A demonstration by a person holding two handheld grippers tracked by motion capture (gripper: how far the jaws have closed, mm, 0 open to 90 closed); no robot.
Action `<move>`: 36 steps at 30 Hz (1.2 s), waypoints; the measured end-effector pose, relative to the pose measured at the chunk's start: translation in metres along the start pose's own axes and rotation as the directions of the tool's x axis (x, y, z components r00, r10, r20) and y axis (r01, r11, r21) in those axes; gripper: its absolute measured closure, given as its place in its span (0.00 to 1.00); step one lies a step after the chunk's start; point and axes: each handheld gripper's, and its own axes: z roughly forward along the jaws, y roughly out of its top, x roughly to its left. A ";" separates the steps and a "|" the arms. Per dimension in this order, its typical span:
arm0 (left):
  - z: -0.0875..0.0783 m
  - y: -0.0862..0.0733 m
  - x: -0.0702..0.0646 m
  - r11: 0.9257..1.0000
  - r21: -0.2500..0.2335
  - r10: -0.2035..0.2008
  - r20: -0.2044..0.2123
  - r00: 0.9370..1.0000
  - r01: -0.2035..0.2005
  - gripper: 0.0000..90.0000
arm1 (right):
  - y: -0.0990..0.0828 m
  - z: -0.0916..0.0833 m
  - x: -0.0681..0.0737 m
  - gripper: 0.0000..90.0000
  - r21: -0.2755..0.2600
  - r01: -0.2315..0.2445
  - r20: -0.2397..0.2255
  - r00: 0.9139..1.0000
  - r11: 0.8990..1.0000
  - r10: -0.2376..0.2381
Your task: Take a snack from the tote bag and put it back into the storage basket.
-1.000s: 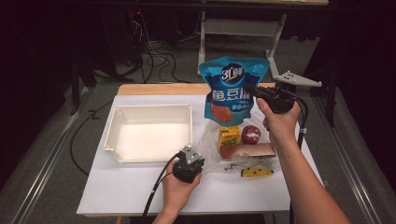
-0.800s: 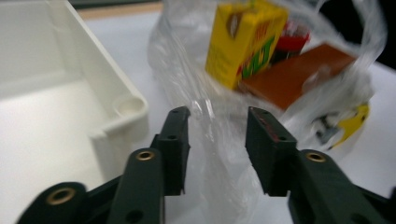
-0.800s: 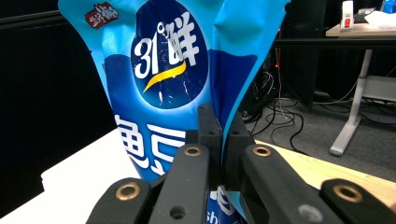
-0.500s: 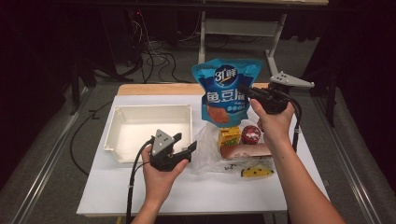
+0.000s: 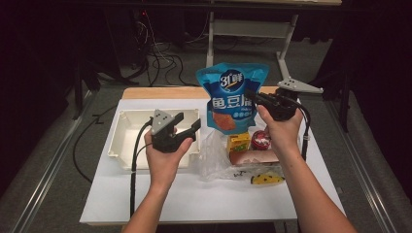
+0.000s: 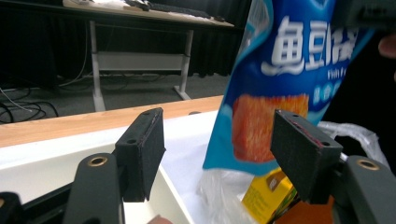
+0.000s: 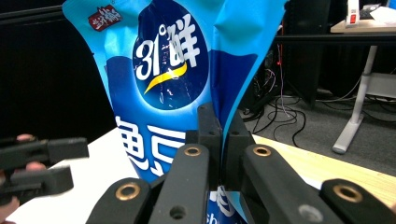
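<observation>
My right gripper (image 5: 252, 98) (image 7: 219, 122) is shut on the right edge of a blue snack bag (image 5: 232, 97) (image 7: 161, 70) and holds it upright above the table. To its left, raised over the right end of the white tray (image 5: 127, 141), my left gripper (image 5: 188, 121) (image 6: 219, 154) points toward the bag. Its jaws have just been opening and stand open with nothing gripped. In the left gripper view the blue bag (image 6: 285, 79) hangs just beyond the jaws.
Under the blue bag lies a clear plastic bag (image 5: 214, 156) with a yellow carton (image 5: 238, 142), a red round item (image 5: 261, 140), a sausage pack (image 5: 252, 157) and a yellow wedge (image 5: 266, 178). The white tabletop (image 5: 194, 199) has free room in front.
My left hand has risen from the table's front and now hovers by the tray's right end with its jaws wider apart. The blue bag has shifted a little left in my right gripper.
</observation>
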 end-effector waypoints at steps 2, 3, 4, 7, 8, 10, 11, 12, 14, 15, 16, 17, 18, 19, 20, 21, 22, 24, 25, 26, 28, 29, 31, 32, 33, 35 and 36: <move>0.001 0.005 -0.001 1.000 -0.002 -0.001 0.000 1.000 0.001 0.40 | 0.000 0.000 0.000 1.00 0.000 -0.001 0.002 1.000 1.000 0.001; 0.005 0.014 -0.004 1.000 -0.007 0.012 -0.005 1.000 -0.012 0.40 | 0.000 0.000 0.000 1.00 -0.001 0.000 0.000 1.000 1.000 0.000; 0.007 0.018 -0.005 1.000 -0.011 0.016 -0.002 1.000 -0.017 0.40 | 0.000 0.001 0.000 1.00 -0.001 0.000 0.001 1.000 1.000 0.000; 0.013 0.030 -0.010 0.999 -0.020 0.040 0.001 0.999 -0.040 0.40 | 0.000 0.001 0.001 1.00 -0.003 -0.001 0.000 1.000 1.000 0.001; 0.014 0.033 -0.011 0.999 -0.023 0.044 0.001 0.999 -0.044 0.40 | 0.000 0.002 0.001 1.00 -0.004 0.002 -0.002 1.000 1.000 -0.002; 0.018 0.039 -0.013 0.999 -0.029 0.040 0.006 0.999 -0.040 0.40 | 0.000 0.002 0.003 1.00 -0.004 0.002 -0.005 1.000 1.000 -0.002; 0.020 0.041 -0.014 0.999 -0.027 0.035 0.010 0.999 -0.035 0.40 | -0.001 0.003 0.003 1.00 -0.003 0.004 -0.003 1.000 1.000 -0.004; 0.023 0.042 -0.015 0.999 -0.026 0.032 0.015 0.999 -0.032 0.40 | -0.001 0.003 0.003 1.00 -0.003 0.005 -0.006 1.000 1.000 -0.005; 0.025 0.044 -0.016 0.999 -0.026 0.029 0.026 0.999 -0.029 0.39 | -0.001 0.003 0.004 1.00 -0.003 0.005 -0.007 1.000 1.000 -0.005; 0.030 0.046 -0.019 0.999 -0.023 0.025 0.042 0.999 -0.024 0.39 | 0.000 0.004 0.005 1.00 -0.002 0.002 -0.008 1.000 1.000 -0.002; 0.032 0.046 -0.021 0.999 -0.022 0.024 0.053 0.998 -0.023 0.38 | 0.000 0.004 0.005 1.00 -0.002 0.004 -0.008 1.000 1.000 -0.004; 0.034 0.047 -0.022 0.999 -0.021 0.029 0.059 0.998 -0.028 0.40 | -0.001 0.004 0.006 1.00 -0.002 0.005 -0.011 1.000 1.000 -0.005; 0.037 0.048 -0.024 0.999 -0.016 0.032 0.057 0.998 -0.031 0.41 | -0.001 0.005 0.007 1.00 -0.002 0.006 -0.012 1.000 1.000 -0.006; 0.039 0.049 -0.025 1.000 -0.011 0.029 0.051 0.998 -0.029 0.41 | -0.001 0.005 0.007 1.00 -0.002 0.013 -0.015 1.000 1.000 -0.013; 0.040 0.050 -0.026 1.000 -0.008 0.020 0.047 0.999 -0.019 0.43 | -0.001 0.005 0.008 1.00 -0.001 0.009 -0.015 1.000 1.000 -0.009; 0.042 0.051 -0.027 1.000 -0.009 0.009 0.049 0.999 -0.009 0.44 | -0.001 0.006 0.009 1.00 0.000 0.015 -0.015 1.000 1.000 -0.015; 0.043 0.052 -0.027 1.000 -0.010 0.002 0.052 0.999 -0.001 0.45 | -0.001 0.006 0.010 1.00 -0.001 0.015 -0.018 1.000 1.000 -0.015; 0.045 0.054 -0.030 1.000 0.002 -0.001 0.039 0.999 0.001 0.55 | -0.001 0.007 0.010 1.00 -0.003 0.021 -0.023 1.000 1.000 -0.021; 0.046 0.054 -0.032 1.000 0.006 0.001 0.018 1.000 -0.001 0.58 | -0.001 0.007 0.011 1.00 -0.001 0.021 -0.018 1.000 1.000 -0.021; 0.046 0.055 -0.033 1.000 0.007 0.000 0.014 1.000 0.000 0.64 | -0.001 0.008 0.012 1.00 0.000 0.018 -0.015 1.000 1.000 -0.018; 0.048 0.056 -0.032 1.000 0.021 -0.016 0.011 1.000 0.015 0.68 | -0.001 0.008 0.013 1.00 -0.003 0.020 -0.014 1.000 1.000 -0.021; 0.049 0.057 -0.032 0.999 0.044 -0.020 0.030 0.999 0.019 0.70 | -0.001 0.008 0.014 1.00 -0.005 0.023 -0.018 1.000 1.000 -0.023; 0.050 0.059 -0.033 0.998 0.066 -0.007 0.015 1.000 0.006 0.70 | -0.001 0.008 0.018 1.00 0.000 0.040 -0.012 0.999 0.999 -0.040; 0.049 0.060 -0.033 0.998 0.063 -0.004 0.015 1.000 0.003 0.71 | -0.001 0.009 0.020 1.00 0.002 0.052 -0.005 0.999 0.999 -0.052; 0.047 0.060 -0.032 0.998 0.057 -0.004 0.012 1.000 0.004 0.74 | 0.000 0.009 0.022 1.00 0.001 0.052 -0.006 0.999 0.999 -0.052; 0.045 0.062 -0.030 0.999 0.044 -0.022 0.018 1.000 0.022 0.81 | 0.000 0.009 0.022 1.00 -0.012 0.046 -0.020 0.999 0.999 -0.047; 0.044 0.063 -0.029 0.999 0.040 -0.022 0.021 1.000 0.021 0.86 | 0.000 0.009 0.023 1.00 -0.015 0.045 -0.022 0.999 0.999 -0.045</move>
